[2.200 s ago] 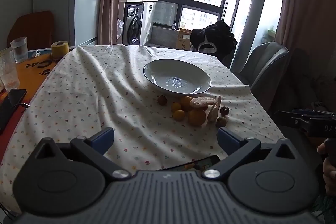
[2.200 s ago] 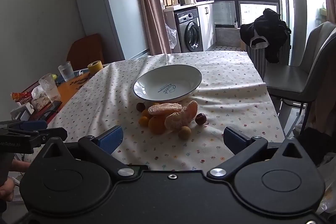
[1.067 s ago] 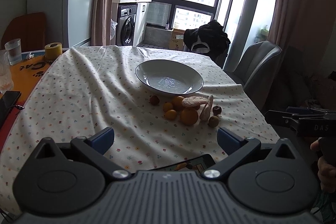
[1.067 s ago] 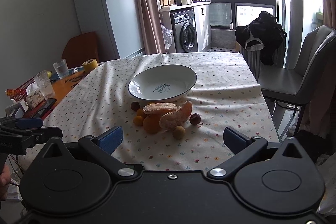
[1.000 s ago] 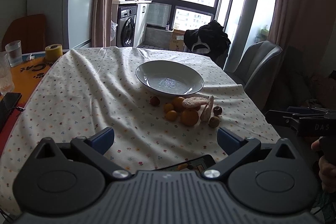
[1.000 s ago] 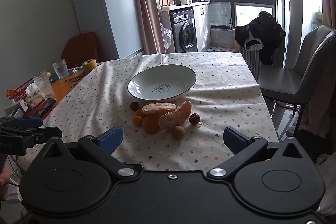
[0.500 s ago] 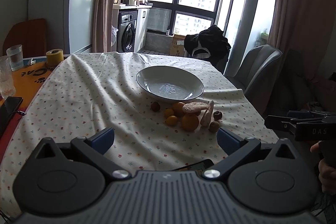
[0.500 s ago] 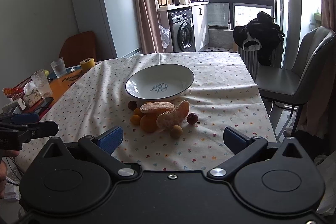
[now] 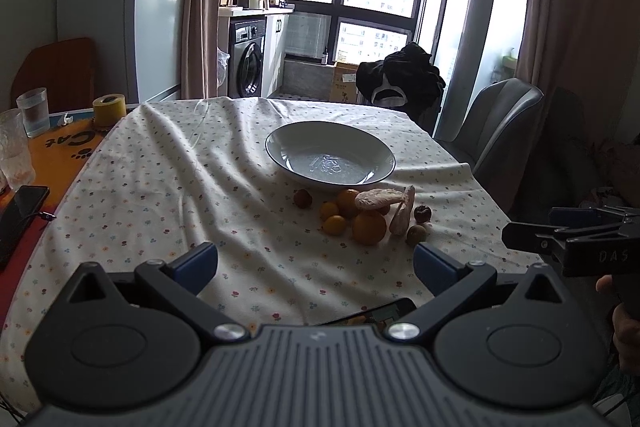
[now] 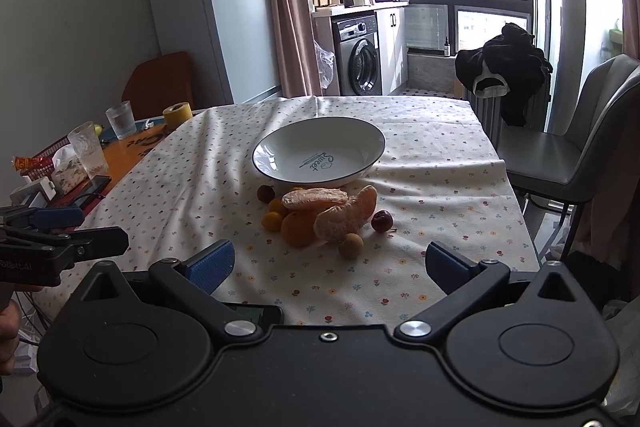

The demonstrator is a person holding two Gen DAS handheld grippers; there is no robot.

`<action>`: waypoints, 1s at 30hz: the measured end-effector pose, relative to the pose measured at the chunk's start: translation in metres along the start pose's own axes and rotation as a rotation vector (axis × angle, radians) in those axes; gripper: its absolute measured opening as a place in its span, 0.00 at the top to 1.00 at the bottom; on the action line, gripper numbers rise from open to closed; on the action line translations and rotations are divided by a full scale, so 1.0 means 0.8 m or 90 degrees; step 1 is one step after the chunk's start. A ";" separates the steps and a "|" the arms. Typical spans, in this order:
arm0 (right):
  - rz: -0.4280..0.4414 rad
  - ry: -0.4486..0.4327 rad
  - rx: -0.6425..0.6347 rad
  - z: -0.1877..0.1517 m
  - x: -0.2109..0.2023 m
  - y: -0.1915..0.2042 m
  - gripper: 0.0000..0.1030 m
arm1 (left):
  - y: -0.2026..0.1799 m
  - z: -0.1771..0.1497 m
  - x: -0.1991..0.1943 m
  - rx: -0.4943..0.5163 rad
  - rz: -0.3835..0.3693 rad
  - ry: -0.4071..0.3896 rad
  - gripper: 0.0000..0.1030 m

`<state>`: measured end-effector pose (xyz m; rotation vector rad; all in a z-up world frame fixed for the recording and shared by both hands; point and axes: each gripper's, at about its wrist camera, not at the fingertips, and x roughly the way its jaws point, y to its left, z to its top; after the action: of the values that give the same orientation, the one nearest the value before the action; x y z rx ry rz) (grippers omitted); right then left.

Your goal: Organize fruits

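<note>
A glossy white bowl [image 10: 318,155] with a thin dark rim and printed lettering inside sits empty near the middle of the tabletop [image 10: 440,163], which is draped in a wrinkled cream cloth [image 9: 168,187] dotted with small flowers. Just in front of the bowl lies a tight cluster of fruit: a smooth round orange [image 10: 298,228], two peeled citrus pieces [image 10: 346,215] with pale, fibrous skin leaning on it and on each other, two small kumquats [image 10: 273,214], a dark red wrinkled jujube [image 10: 382,221] to the right, another reddish one [image 10: 265,193] at the left near the bowl, and a tan round longan [image 10: 351,246] at the front.

The left hand-held gripper [image 9: 316,265] hovers low over the near edge of the cloth, its blue-padded fingers [image 9: 197,263] spread wide with nothing between them, aimed toward the fruit. The right hand-held gripper [image 10: 328,265] is held level beside it, likewise wide apart and empty, pointing at the cluster from slightly to the right. Each appears in the other's view at the frame edge, with part of a hand [image 9: 626,331] on the handle.

A phone [image 9: 372,313] lies on the cloth under the left one. At the uncovered orange end of the tabletop stand two glasses [image 10: 90,149] and a yellow tape roll [image 10: 178,114]. Behind are a white fridge [image 10: 212,11], a washing machine [image 10: 358,57], tall windows, and a grey chair [image 10: 576,143].
</note>
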<state>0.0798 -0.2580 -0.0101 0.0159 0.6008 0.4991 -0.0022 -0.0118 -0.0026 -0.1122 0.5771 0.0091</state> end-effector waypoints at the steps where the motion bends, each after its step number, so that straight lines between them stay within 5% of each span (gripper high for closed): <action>1: -0.003 -0.001 0.000 0.000 0.000 0.001 0.00 | 0.000 -0.001 0.001 0.001 0.004 0.001 0.00; 30: -0.016 0.008 0.019 0.004 0.061 -0.011 0.00 | 0.013 0.004 0.073 0.008 -0.004 0.044 0.00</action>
<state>0.1206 -0.2434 -0.0351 0.0334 0.6196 0.4657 0.0484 -0.0026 -0.0330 -0.1021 0.6463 -0.0054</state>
